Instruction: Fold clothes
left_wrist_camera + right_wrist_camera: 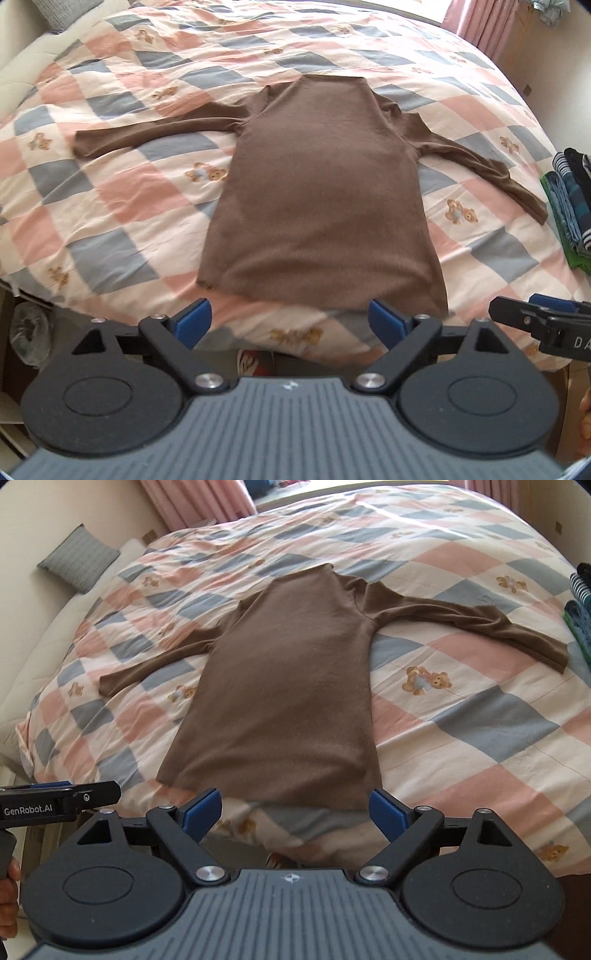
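Note:
A brown long-sleeved sweater lies flat on the bed, hem toward me and both sleeves spread out sideways; the right wrist view shows the same sweater. My left gripper hovers just short of the hem, open, its blue pads wide apart with nothing between them. My right gripper is likewise open and held before the hem, slightly to the right. Each gripper shows in the other's view: the right one at the right edge, the left one at the left edge.
A checked pink, grey and cream quilt with bear prints covers the bed. A stack of folded striped and green clothes sits at the quilt's right edge. A grey cushion lies far left. Pink curtains hang behind.

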`<state>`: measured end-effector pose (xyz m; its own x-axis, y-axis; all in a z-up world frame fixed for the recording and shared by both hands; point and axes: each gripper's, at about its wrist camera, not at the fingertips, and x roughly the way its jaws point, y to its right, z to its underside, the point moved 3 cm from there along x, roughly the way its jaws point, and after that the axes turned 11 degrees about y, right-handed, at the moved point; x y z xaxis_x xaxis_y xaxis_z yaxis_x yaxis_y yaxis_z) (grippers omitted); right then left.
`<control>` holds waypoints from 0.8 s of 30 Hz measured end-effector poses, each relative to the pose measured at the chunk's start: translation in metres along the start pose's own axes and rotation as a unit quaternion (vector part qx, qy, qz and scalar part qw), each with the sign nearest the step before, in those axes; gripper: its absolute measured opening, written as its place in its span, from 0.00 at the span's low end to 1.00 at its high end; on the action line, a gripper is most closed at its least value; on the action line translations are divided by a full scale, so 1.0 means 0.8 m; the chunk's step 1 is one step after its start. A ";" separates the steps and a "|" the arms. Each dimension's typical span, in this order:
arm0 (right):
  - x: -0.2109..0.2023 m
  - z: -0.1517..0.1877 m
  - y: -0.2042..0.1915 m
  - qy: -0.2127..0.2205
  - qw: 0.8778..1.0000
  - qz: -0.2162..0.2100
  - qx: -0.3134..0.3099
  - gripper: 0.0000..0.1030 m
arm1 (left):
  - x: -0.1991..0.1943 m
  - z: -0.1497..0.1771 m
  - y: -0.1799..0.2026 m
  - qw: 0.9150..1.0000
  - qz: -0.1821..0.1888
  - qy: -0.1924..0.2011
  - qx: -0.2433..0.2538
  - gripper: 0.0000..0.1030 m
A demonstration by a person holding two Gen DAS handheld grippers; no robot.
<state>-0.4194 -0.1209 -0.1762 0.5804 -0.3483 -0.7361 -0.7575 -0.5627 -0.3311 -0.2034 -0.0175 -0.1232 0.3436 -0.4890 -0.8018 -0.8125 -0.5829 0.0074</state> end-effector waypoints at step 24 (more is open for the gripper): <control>-0.040 -0.006 -0.007 -0.002 1.000 0.000 0.001 0.92 | -0.050 -0.010 0.001 1.000 -0.009 0.012 0.025 0.93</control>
<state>-0.4321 -0.1103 -0.1482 0.5790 -0.3464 -0.7381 -0.7585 -0.5609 -0.3318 -0.2142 -0.0040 -0.0864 0.3689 -0.4947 -0.7869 -0.8283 -0.5591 -0.0368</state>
